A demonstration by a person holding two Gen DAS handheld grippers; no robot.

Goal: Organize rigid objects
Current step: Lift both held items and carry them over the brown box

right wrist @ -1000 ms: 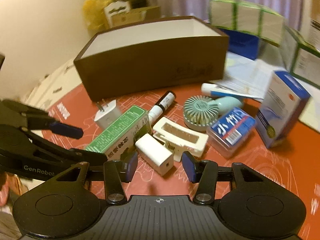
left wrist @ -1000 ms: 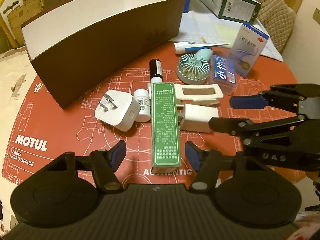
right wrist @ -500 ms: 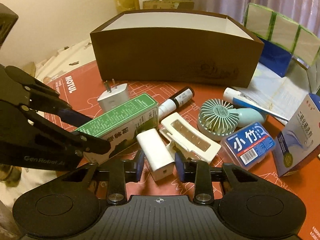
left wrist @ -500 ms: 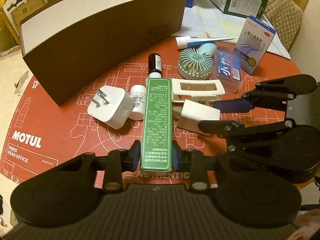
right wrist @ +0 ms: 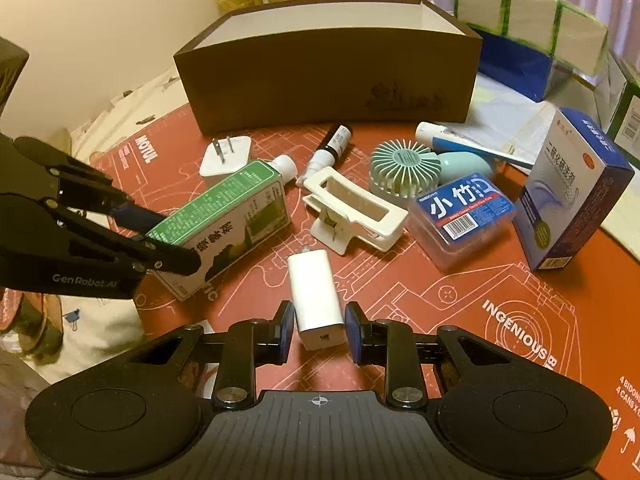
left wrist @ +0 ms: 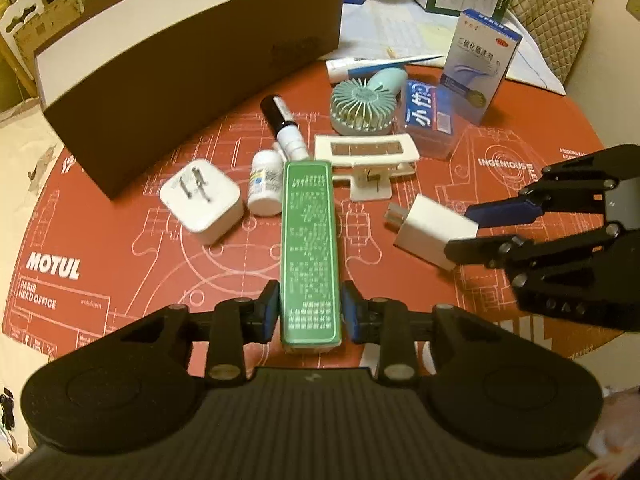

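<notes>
Charger (right wrist: 317, 296) lifted; right view shows port.

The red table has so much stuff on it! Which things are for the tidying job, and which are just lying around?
For tidying: green box in the left gripper, white charger in the right gripper, brown box, wall plug, fan.

Just lying around: papers, cushion.

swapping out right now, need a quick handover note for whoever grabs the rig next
Left gripper: jaws shut on the green carton, near end.
Right gripper: jaws around the white charger; a small gap shows on each side, so the grip is unconfirmed.
Brown box: interior floor hidden; nothing seen inside.
On the mat: plug adapter, pill bottle, dropper bottle, hair clip, fan, floss case, tube, blue box.
Left: box everything.
</notes>
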